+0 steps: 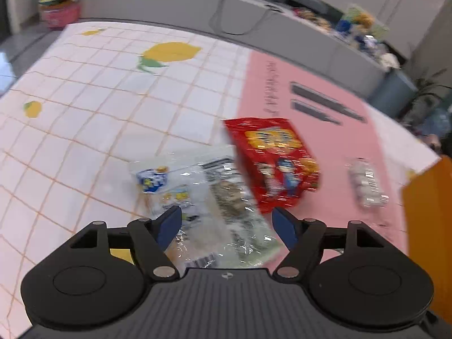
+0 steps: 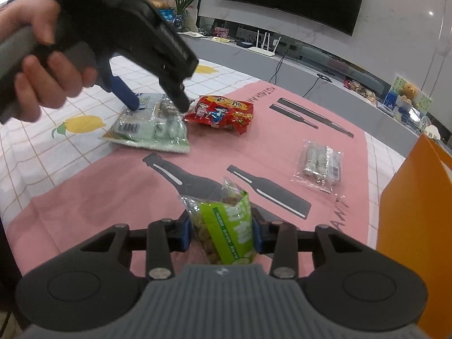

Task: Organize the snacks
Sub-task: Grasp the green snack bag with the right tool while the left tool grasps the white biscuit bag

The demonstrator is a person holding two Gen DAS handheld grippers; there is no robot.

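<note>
My left gripper is open and hangs low over a clear and pale green snack bag, its fingertips spread to either side of the bag's near part. In the right wrist view, a hand holds this left gripper tilted down onto the same bag. A red snack bag lies just right of it. My right gripper is shut on a green snack pouch, which stands upright between the pads above the pink mat.
A small clear pack of white pieces lies on the pink mat to the right. An orange box stands at the right edge. A checked lemon-print cloth covers the left of the table, with a grey counter behind.
</note>
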